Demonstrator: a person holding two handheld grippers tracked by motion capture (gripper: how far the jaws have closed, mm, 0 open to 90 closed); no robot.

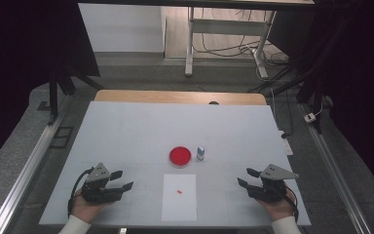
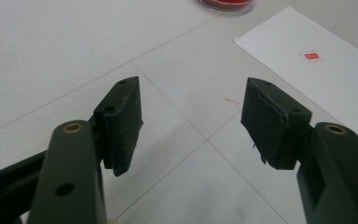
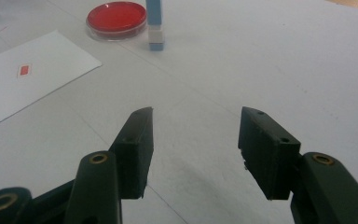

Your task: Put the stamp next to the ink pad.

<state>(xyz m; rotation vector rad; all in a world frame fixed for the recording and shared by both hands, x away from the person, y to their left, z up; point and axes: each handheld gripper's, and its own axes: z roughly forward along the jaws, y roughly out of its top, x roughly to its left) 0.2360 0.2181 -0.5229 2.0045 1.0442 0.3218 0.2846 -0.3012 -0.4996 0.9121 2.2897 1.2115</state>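
Red ink fills the shallow round dish just beyond the far edge of the white sheet of paper, and the small blue-and-white stamp stands upright just to the dish's right, apart from it. That grouping looks deliberate to me: pad, stamp and paper sit close together at the table's middle so either hand can reach them, and the sheet already carries one small red rectangular mark near its centre. The left gripper rests low on the table well to the left of the sheet, angled toward it, jaws standing apart with nothing between them. The right gripper sits well to the right of the sheet, also pointing inward toward it, its jaws likewise parted and empty. Both hands cradle the tools from behind, forearms coming in from the near edge.
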